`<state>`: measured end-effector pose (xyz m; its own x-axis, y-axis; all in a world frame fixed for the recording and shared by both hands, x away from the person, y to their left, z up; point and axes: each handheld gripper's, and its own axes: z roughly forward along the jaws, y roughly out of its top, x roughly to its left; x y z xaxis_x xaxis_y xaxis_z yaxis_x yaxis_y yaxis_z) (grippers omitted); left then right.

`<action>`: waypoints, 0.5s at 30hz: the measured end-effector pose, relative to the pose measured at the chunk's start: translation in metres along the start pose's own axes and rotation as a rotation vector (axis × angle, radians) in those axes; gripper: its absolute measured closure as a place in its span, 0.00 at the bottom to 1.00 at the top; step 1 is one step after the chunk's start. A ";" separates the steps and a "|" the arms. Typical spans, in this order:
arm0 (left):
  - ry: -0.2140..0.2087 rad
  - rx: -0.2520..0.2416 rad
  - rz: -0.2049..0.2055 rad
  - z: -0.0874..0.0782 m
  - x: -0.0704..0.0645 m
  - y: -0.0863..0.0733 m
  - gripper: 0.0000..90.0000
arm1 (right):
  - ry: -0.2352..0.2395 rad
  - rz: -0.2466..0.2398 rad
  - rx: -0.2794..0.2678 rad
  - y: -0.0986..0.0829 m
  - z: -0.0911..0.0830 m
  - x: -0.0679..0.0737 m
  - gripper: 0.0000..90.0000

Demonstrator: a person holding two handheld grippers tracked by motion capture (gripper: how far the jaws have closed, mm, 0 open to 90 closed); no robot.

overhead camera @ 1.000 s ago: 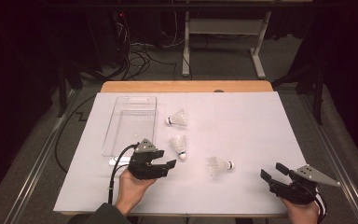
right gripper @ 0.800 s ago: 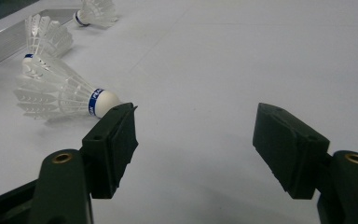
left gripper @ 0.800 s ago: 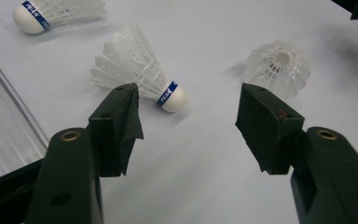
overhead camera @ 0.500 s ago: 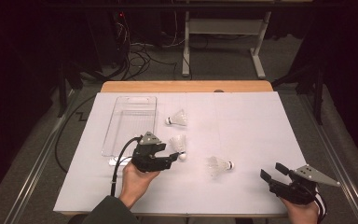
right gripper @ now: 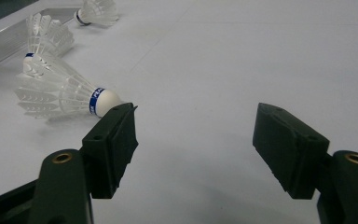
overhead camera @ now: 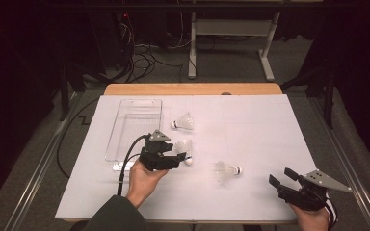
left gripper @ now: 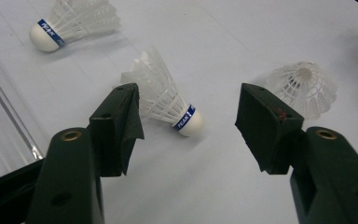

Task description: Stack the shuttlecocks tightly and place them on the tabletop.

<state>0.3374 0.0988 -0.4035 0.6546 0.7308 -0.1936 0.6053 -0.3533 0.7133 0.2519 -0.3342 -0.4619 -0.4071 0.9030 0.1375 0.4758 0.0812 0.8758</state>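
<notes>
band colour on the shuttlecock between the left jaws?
Blue with white lettering, around the shuttlecock's white cork; clearest in the left gripper view.

Blue band on middle shuttlecock [left gripper: 168, 100] cork: white lettering, seemingly "PEAK"; bands on the others illegible.

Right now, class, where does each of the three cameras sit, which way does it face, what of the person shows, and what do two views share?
High view: above the person's side, facing forward and down at the table; both hands and grippers show.
Left gripper view: rides the left gripper, facing the middle shuttlecock between its open fingers.
Right gripper view: rides the right gripper, low over the table; its open fingers show.
Shared: all three shuttlecocks lie in both gripper views.
</notes>
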 end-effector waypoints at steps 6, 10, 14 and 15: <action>0.002 0.002 0.000 0.002 0.000 0.011 0.45 | 0.002 0.000 0.000 0.000 0.000 0.000 0.34; 0.006 0.005 -0.003 0.004 0.001 0.019 0.44 | 0.003 0.000 0.001 0.000 0.000 0.000 0.34; 0.009 0.017 0.002 0.008 0.002 0.025 0.44 | 0.004 0.000 0.001 0.000 0.000 0.000 0.34; 0.008 0.018 0.005 0.008 0.002 0.026 0.44 | 0.004 -0.001 0.001 0.000 0.000 0.000 0.34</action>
<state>0.3580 0.0859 -0.3909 0.6539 0.7338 -0.1843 0.6102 -0.3674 0.7019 0.2520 -0.3341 -0.4619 -0.4107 0.9012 0.1386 0.4759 0.0822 0.8756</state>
